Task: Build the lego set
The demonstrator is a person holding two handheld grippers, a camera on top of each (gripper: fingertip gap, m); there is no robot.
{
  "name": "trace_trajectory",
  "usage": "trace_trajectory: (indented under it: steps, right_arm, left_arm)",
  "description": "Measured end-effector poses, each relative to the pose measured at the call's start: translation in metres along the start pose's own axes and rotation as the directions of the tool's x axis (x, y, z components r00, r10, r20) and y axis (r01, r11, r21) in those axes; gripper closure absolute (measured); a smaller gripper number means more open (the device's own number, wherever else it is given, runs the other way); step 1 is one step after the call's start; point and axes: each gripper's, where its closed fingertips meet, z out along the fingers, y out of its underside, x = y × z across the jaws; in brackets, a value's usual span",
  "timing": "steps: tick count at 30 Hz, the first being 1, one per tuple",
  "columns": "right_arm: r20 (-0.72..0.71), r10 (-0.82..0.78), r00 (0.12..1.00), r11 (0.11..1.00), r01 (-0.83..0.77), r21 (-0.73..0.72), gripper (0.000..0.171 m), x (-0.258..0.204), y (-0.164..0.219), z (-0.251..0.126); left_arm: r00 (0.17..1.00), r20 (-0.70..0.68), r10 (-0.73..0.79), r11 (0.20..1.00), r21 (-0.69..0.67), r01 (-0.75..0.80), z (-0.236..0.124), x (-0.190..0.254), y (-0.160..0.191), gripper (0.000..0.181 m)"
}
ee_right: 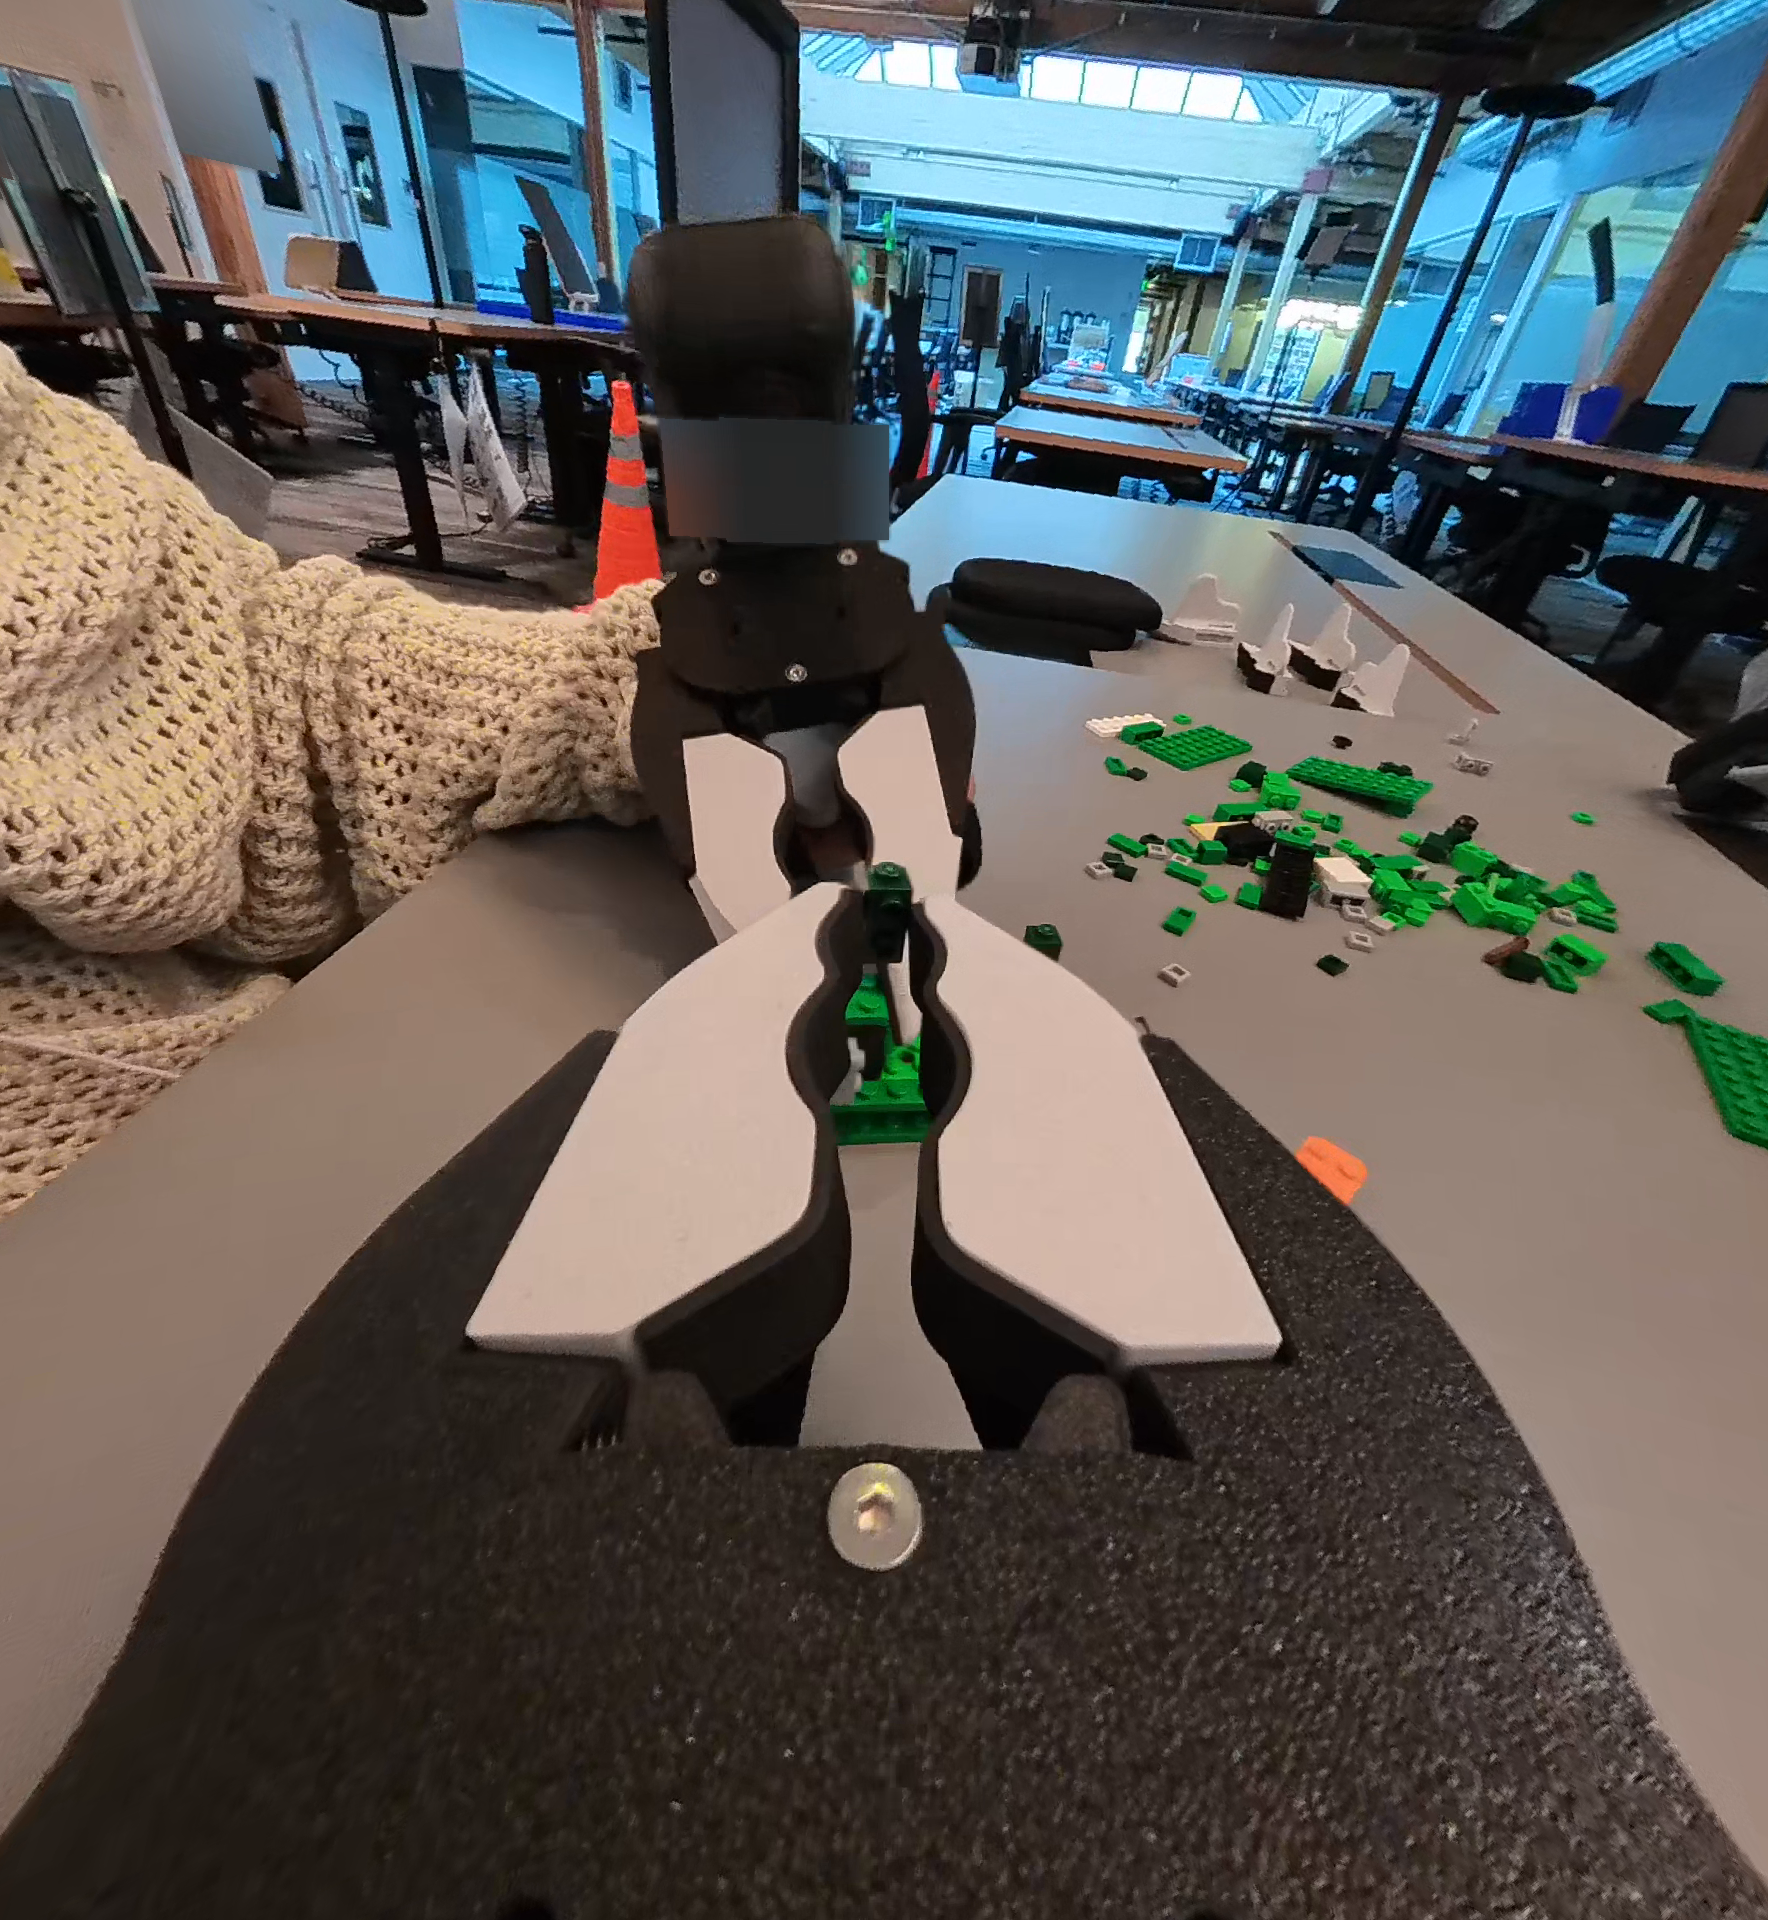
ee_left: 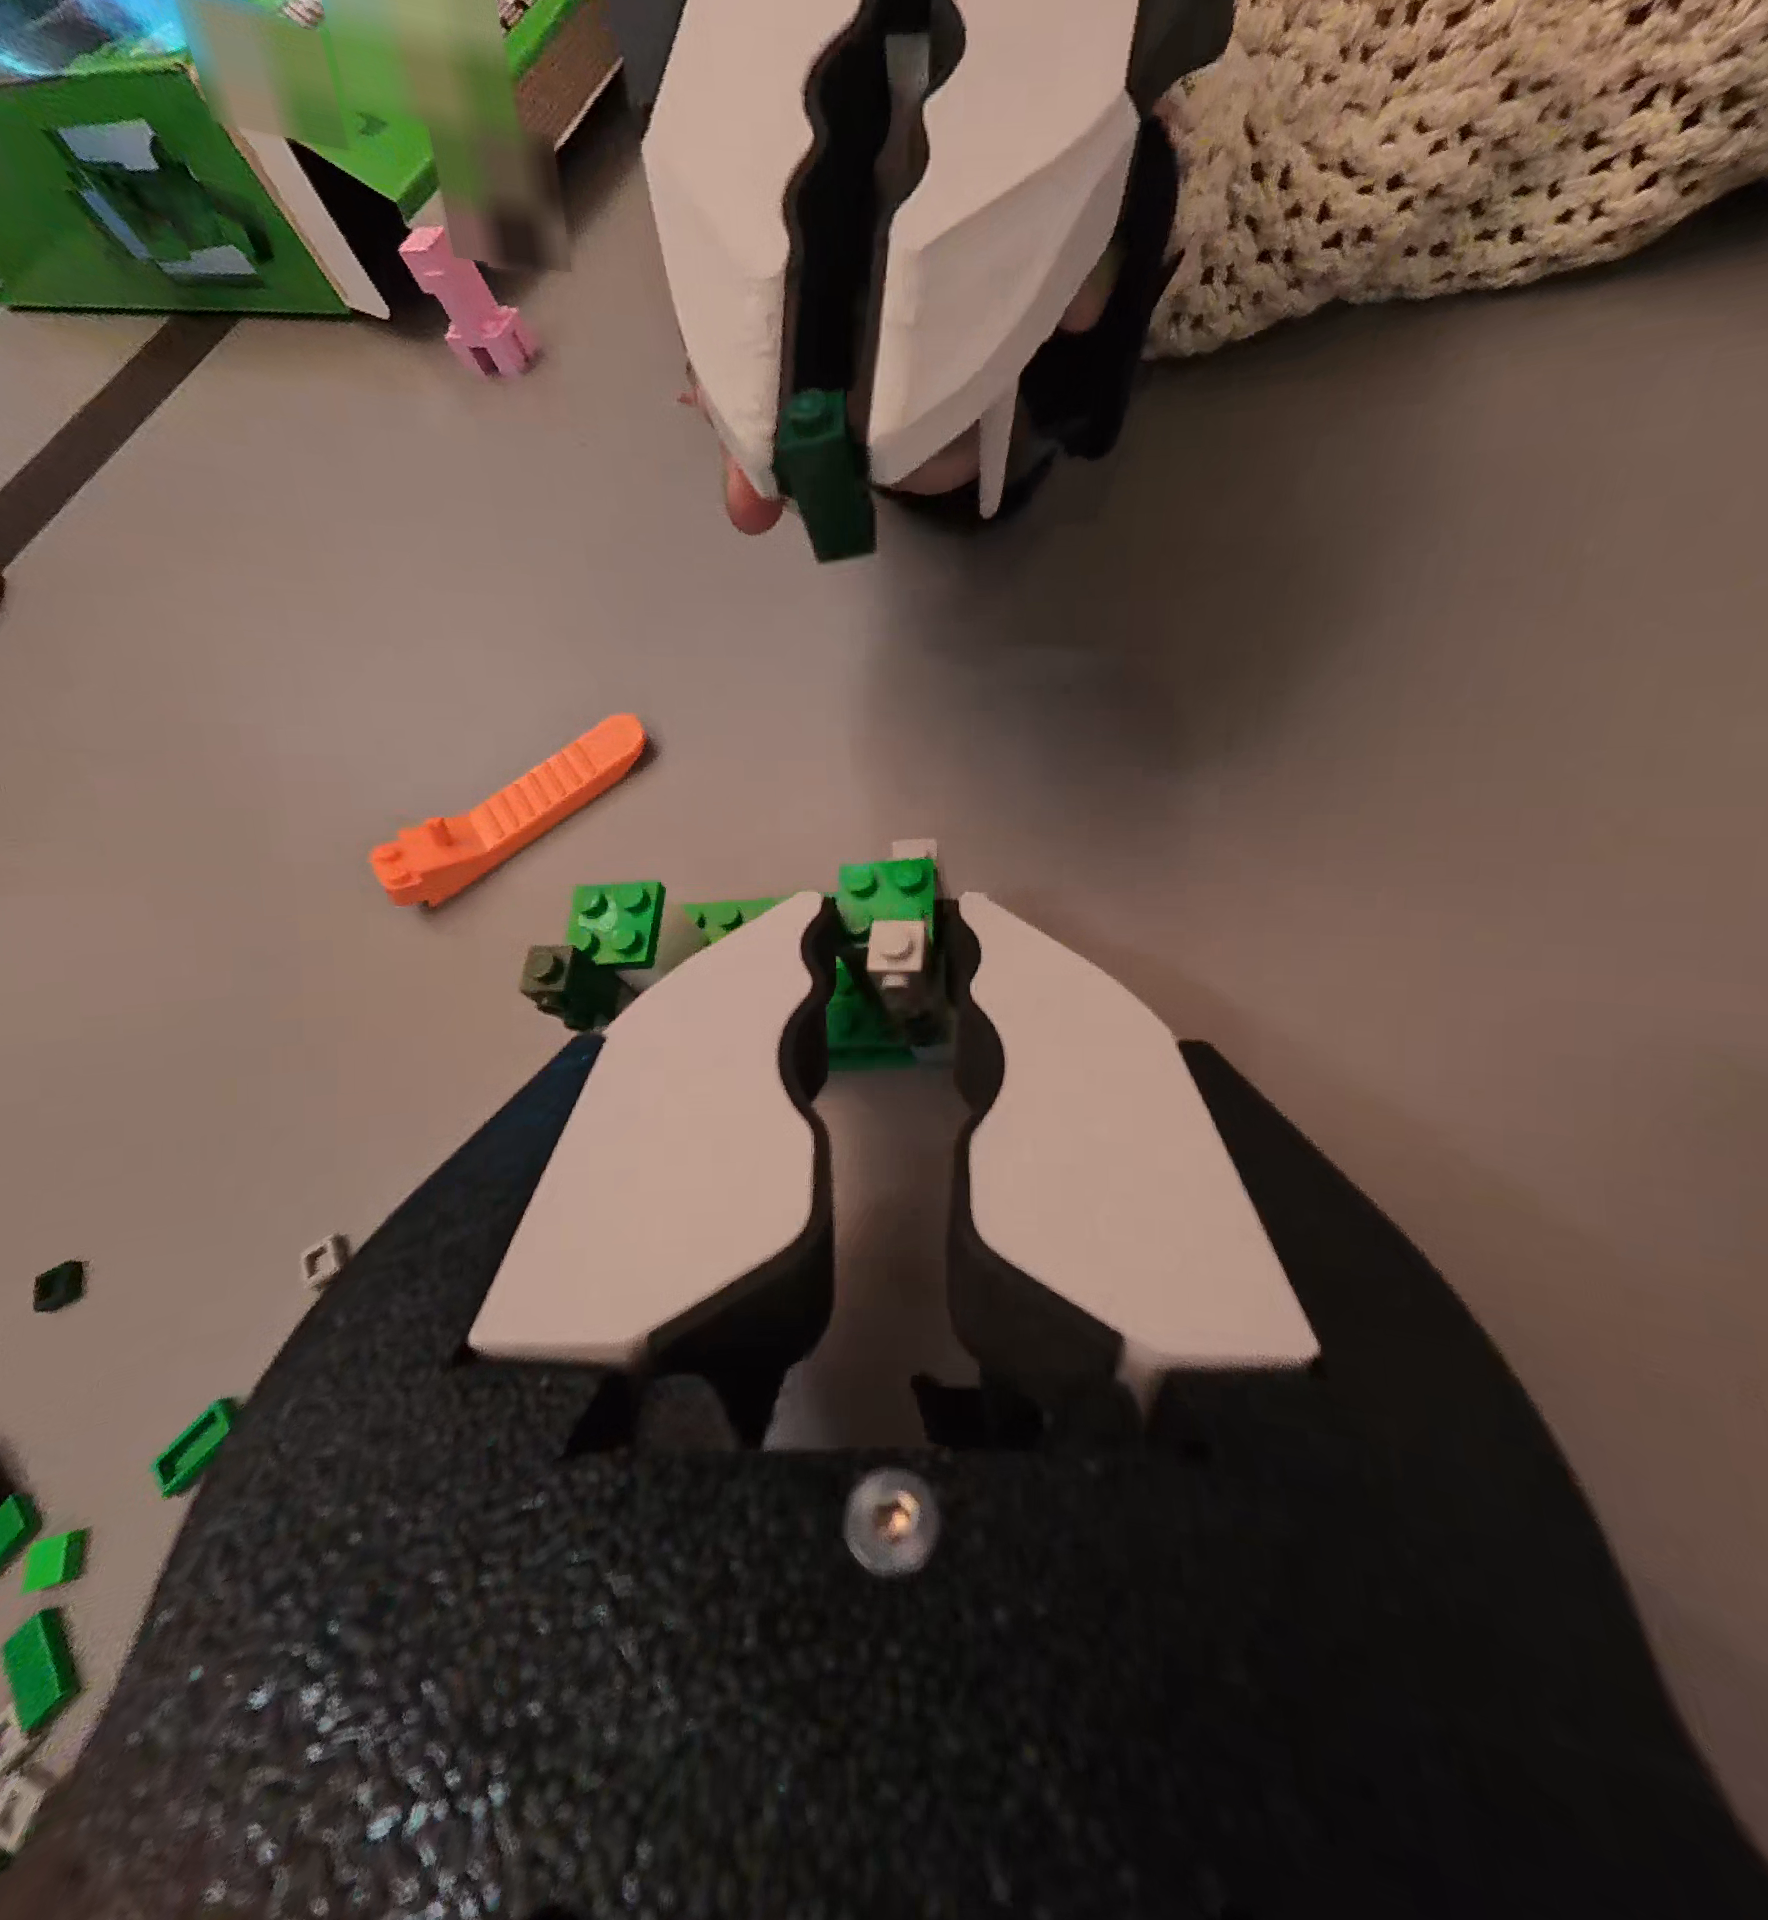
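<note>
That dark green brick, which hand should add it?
Probably the right. The right gripper already pinches the dark green brick, while the left gripper is around the green build.

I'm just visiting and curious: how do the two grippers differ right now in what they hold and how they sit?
The right gripper pinches one dark green brick and hangs above the table; the left gripper is low, closed around the small green build standing on the table. The right one's fingers sit nearly together; the left one's stand wider apart. Both have white fingers on black bodies.
</note>
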Motion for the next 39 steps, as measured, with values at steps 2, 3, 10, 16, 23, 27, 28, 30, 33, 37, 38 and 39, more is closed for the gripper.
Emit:
trace_trajectory:
  steps: [2,3,10,16,23,27,28,30,33,37,38,39]
  right_arm:
    - [0.028,0.041,0.999,0.999,-0.040,-0.010,0.164,-0.001,0.001,0.001]
    - [0.044,0.070,0.997,0.997,-0.070,-0.009,0.164,-0.002,0.000,0.002]
    - [0.119,0.029,0.992,0.995,-0.017,-0.101,0.164,-0.010,-0.049,0.004]
    - [0.261,-0.019,0.965,0.964,0.087,-0.251,0.164,-0.035,-0.108,0.007]
    - [0.288,0.047,0.956,0.891,0.090,-0.445,0.164,-0.057,-0.137,0.011]
    - [0.290,0.078,0.954,0.820,0.104,-0.562,0.164,-0.070,-0.143,0.011]
    - [0.288,0.073,0.955,0.798,0.118,-0.591,0.164,-0.073,-0.145,0.011]
    - [0.296,0.084,0.951,0.768,0.127,-0.628,0.164,-0.084,-0.150,0.012]
    - [0.291,0.065,0.955,0.726,0.155,-0.670,0.164,-0.096,-0.156,0.013]
    - [0.293,0.050,0.955,0.702,0.175,-0.690,0.164,-0.113,-0.162,0.018]
    - [0.291,0.041,0.956,0.699,0.181,-0.692,0.163,-0.115,-0.164,0.019]
    - [0.287,0.025,0.958,0.696,0.189,-0.692,0.163,-0.116,-0.165,0.021]
  left_arm:
    - [1.000,0.009,-0.013,1.000,0.007,0.013,0.000,0.000,0.000,0.163]
    - [1.000,0.018,-0.023,1.000,0.013,0.023,0.000,0.000,0.000,0.163]
    - [0.970,0.213,-0.122,0.940,0.339,0.044,-0.031,-0.008,-0.053,0.164]
    - [0.954,0.136,-0.266,0.746,0.656,0.114,-0.066,0.007,-0.112,0.164]
    - [0.955,0.104,-0.278,0.662,0.741,0.112,-0.093,0.028,-0.148,0.164]
    - [0.954,0.095,-0.284,0.629,0.770,0.111,-0.107,0.042,-0.163,0.164]
    - [0.955,0.094,-0.282,0.622,0.776,0.107,-0.110,0.046,-0.166,0.164]
    - [0.956,0.095,-0.278,0.611,0.785,0.099,-0.117,0.053,-0.170,0.164]
    - [0.961,0.087,-0.264,0.605,0.790,0.094,-0.124,0.065,-0.176,0.164]
    - [0.965,0.090,-0.248,0.604,0.793,0.081,-0.133,0.077,-0.181,0.164]
    - [0.965,0.094,-0.246,0.604,0.794,0.076,-0.136,0.080,-0.182,0.164]
    - [0.965,0.098,-0.242,0.601,0.796,0.070,-0.139,0.082,-0.183,0.164]
